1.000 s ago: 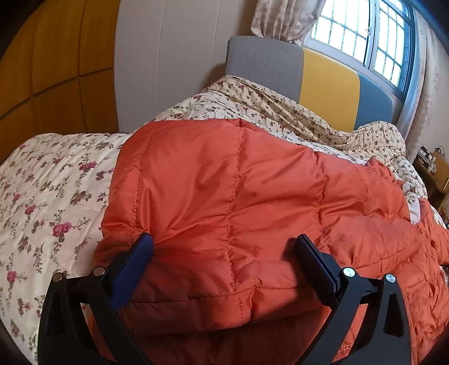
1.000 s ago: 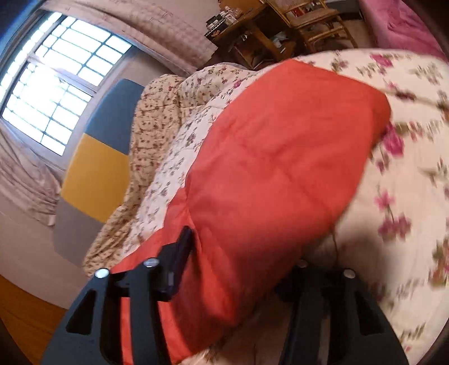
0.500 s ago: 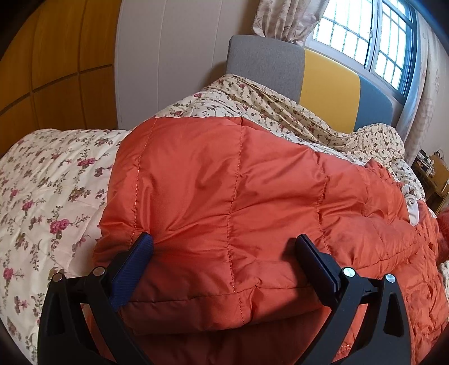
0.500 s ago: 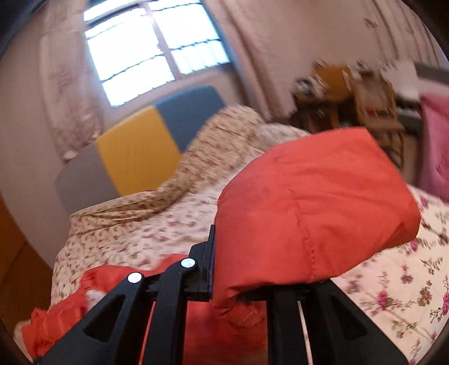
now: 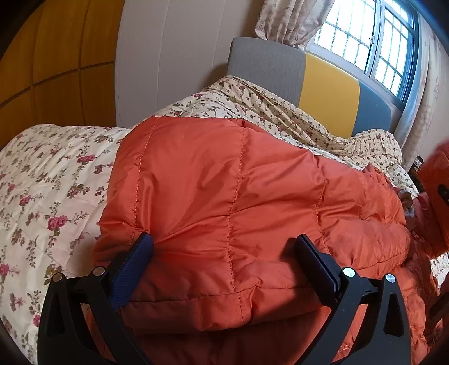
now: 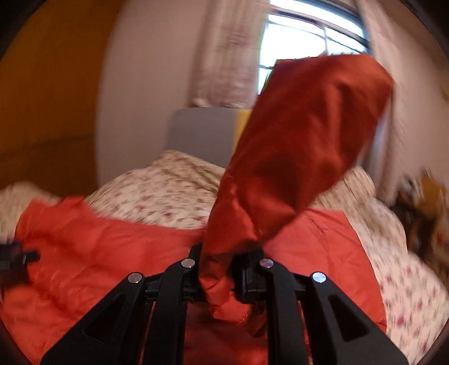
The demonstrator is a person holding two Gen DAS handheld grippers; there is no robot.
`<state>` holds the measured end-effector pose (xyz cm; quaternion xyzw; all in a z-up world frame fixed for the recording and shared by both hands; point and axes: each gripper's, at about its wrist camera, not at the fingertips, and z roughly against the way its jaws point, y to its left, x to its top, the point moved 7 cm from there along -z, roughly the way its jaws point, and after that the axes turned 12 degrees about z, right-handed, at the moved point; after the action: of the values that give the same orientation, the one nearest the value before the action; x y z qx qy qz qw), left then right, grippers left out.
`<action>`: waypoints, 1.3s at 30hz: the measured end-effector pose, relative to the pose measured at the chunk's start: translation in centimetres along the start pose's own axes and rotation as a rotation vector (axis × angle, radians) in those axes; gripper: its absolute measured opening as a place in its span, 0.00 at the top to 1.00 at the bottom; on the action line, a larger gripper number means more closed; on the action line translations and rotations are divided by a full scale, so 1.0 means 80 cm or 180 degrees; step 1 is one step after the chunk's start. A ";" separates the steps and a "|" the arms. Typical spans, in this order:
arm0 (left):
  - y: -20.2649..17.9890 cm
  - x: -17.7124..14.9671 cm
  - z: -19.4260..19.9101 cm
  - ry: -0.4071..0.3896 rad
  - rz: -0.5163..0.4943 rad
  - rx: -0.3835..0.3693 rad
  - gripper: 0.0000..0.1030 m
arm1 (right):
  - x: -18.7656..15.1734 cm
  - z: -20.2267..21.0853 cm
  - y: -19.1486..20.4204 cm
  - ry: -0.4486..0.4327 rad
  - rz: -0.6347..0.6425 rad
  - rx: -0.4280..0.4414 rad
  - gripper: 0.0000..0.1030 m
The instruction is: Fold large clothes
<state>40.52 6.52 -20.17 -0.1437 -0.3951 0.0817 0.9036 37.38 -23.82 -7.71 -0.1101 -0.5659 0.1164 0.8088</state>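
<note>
1. Nearest, the left tongs (image 5: 221, 247) point down at a slant onto the orange padded jacket (image 5: 224, 196). Their jaws stand wide apart, the blue-padded finger (image 5: 132, 275) at the jacket's left edge and the dark finger (image 5: 317, 264) well to the right, both pressed against the puffy cloth without pinching it.
2. The right tongs (image 6: 217, 269) are held higher and closer to level. Their jaws are nearly together, clamped on a bunched corner of the jacket (image 6: 294, 157), which rises from the grip as a tall flap leaning up and to the right.
3. The jacket's body lies on the bed, over the floral quilt (image 5: 50, 179). Its long axis runs across the bed from left to right, and its stitched seams run away from the left tongs toward the headboard.
4. The lifted flap also shows at the right edge of the left view, blurred.
5. Beyond the jacket a second, finer-patterned floral cover (image 5: 280, 112) is heaped against the headboard (image 5: 266, 64), which has grey, yellow and blue panels.
6. Farthest back are the window (image 5: 370, 42) and its curtain (image 5: 283, 19).
</note>
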 end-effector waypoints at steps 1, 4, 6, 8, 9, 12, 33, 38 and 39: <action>0.000 0.000 0.000 -0.0001 0.0006 -0.0005 0.03 | 0.004 -0.001 0.018 -0.0051 0.0170 0.0049 0.88; 0.001 0.001 0.000 0.0000 0.0016 -0.0015 0.03 | 0.007 -0.002 0.073 -0.0184 0.0678 0.0253 0.88; 0.001 0.002 0.000 0.0000 0.0021 -0.0020 0.03 | 0.005 -0.005 0.112 -0.0253 0.1029 0.0435 0.88; 0.002 0.002 -0.001 -0.0003 0.0034 -0.0031 0.03 | -0.002 -0.008 0.140 -0.0250 0.1284 0.0608 0.88; 0.002 0.001 0.000 -0.0006 0.0045 -0.0034 0.03 | -0.008 -0.012 0.156 -0.0219 0.1438 0.0703 0.88; 0.004 0.001 0.002 -0.0024 0.0086 -0.0062 0.03 | -0.028 -0.023 0.186 -0.0077 0.1762 0.0850 0.88; -0.052 0.050 0.132 -0.0876 0.0523 -0.0467 0.03 | -0.026 -0.032 -0.110 0.0474 -0.1032 0.0629 0.59; -0.169 0.042 0.086 -0.0556 -0.0201 -0.0693 0.03 | -0.059 -0.102 -0.136 0.1059 -0.1343 0.0432 0.75; -0.186 0.033 0.066 -0.0420 -0.0346 -0.0670 0.03 | -0.058 -0.117 -0.124 0.1116 -0.1273 0.0505 0.74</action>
<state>38.93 -5.81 -10.10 -0.2103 -0.4673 0.0001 0.8587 45.27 -35.13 -11.92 0.0490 -0.4168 -0.0225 0.9074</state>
